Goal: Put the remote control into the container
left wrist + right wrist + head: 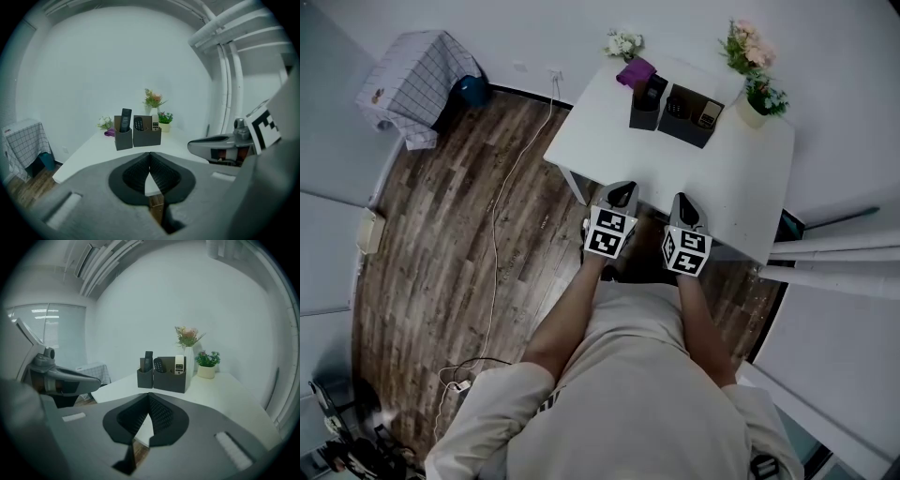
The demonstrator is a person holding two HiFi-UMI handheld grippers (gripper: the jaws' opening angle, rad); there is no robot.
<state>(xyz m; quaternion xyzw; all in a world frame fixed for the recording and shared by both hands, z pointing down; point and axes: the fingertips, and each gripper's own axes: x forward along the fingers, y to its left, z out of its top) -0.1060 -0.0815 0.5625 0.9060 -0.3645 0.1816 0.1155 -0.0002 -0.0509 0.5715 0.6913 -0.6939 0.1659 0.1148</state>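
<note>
Two hand-held grippers hover side by side over the near edge of a white table [741, 187]. The left gripper [621, 193] and the right gripper [686, 207] each have their jaws pressed together, with nothing between them. Both tilt gently down toward the table's far end, a resting pose that suggests no pick-up is under way.

At that far end two dark containers stand just beside each other: a small container [643, 116] on the left and a wide container [686, 126] on the right. There are three remotes, all upright inside them, probably so that each is easy to see and reach. A tall black remote [125, 120] is in the small container, and a short black remote [159, 365] and a white remote [179, 364] share the wide one. No remote lies loose on the table, so the task looks complete.

Behind the containers sit one purple object [636, 72], white flowers [623, 43], pink flowers [745, 45] and a potted plant [762, 98] — three displays kept along the far edge, clear of the open near half.
</note>
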